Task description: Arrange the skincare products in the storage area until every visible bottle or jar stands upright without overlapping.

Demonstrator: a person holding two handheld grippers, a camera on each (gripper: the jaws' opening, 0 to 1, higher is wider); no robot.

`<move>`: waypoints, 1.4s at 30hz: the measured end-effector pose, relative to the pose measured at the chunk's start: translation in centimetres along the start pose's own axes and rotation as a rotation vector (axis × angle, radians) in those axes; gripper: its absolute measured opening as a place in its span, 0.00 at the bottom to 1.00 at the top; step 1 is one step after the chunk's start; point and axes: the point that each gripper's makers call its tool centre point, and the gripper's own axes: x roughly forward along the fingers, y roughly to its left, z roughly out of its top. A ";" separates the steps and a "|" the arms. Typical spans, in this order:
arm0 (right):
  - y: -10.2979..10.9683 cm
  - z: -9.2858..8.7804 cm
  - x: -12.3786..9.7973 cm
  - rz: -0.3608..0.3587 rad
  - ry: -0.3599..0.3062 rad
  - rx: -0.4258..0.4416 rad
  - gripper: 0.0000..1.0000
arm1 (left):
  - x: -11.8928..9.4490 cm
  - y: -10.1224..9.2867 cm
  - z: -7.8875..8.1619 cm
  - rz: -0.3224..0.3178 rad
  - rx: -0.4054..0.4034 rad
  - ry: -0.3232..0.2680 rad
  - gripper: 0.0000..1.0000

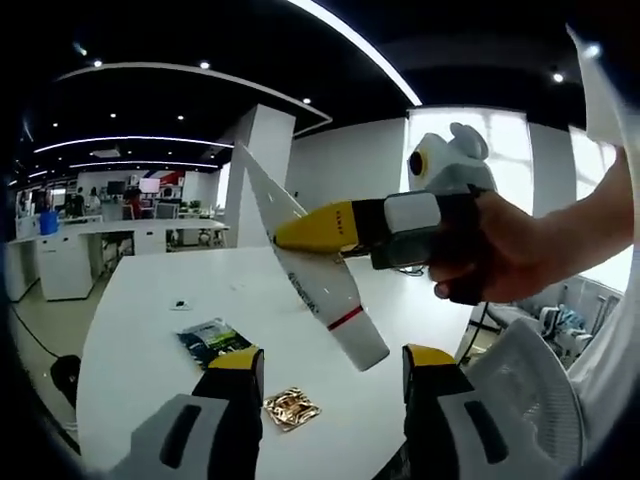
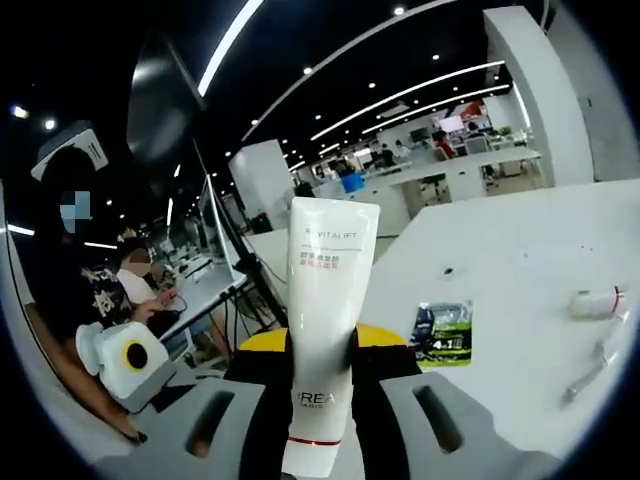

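Yellow-tipped and parted, my left gripper [image 1: 333,372] hung released over the white bench [image 1: 150,320] in the left gripper view, grasping nothing, a gold sachet [image 1: 291,408] and a dark printed packet [image 1: 213,339] lying just beyond it. Ahead, my right gripper [image 1: 300,230], gripped in my hand [image 1: 500,250], carried the white tube [image 1: 320,280] in the air, cap end slanting down and well clear of the surface.

From the right gripper view, my fingers [image 2: 265,342] were clenched on that same tube [image 2: 325,320], held between them with its crimped end away from the camera. Farther off on the bench [image 2: 520,260] lay the dark packet [image 2: 443,331] and a small white tube [image 2: 596,302] on its side.

I judged the carrying step under way; next, the tube had to be lowered cap-down onto a bare spot and released standing.
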 end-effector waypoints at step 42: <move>6.9 -1.6 1.9 0.129 -0.004 -0.094 0.19 | -0.4 0.5 -0.7 0.008 0.011 0.031 0.37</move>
